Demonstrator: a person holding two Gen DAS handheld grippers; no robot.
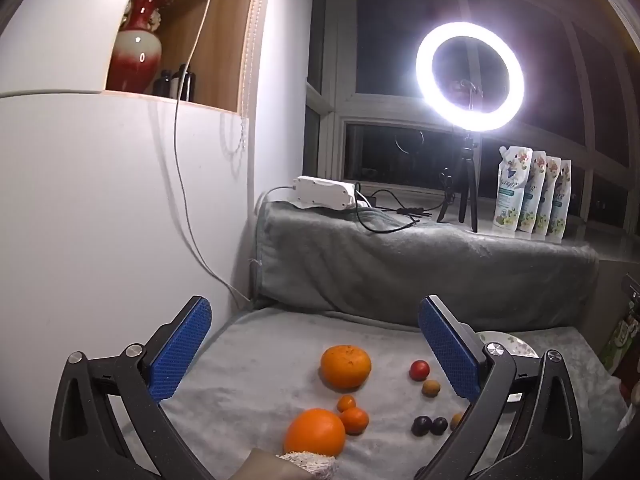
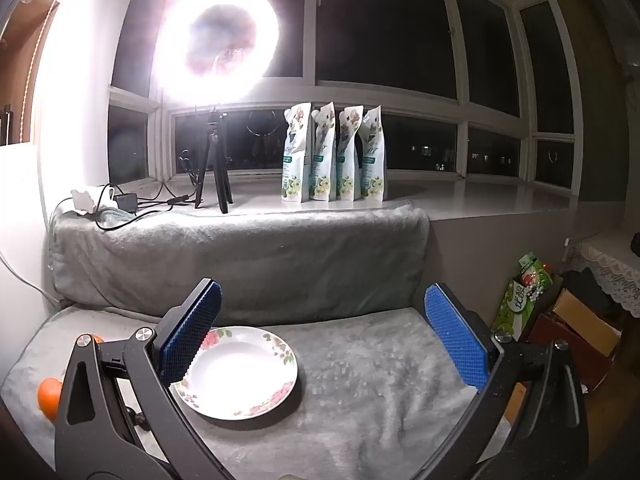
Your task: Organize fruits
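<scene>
Fruits (image 1: 346, 366) lie scattered on the gray surface (image 1: 256, 360), right ahead of the left hand-held gripper (image 1: 316, 354), wide open and empty! The right hand-held gripper (image 2: 322, 338), also gaping and empty, faces the bare plate (image 2: 240, 372), farther from the fruit.

Ring light (image 1: 470, 76) glares; corners dark, fisheye-warped
</scene>
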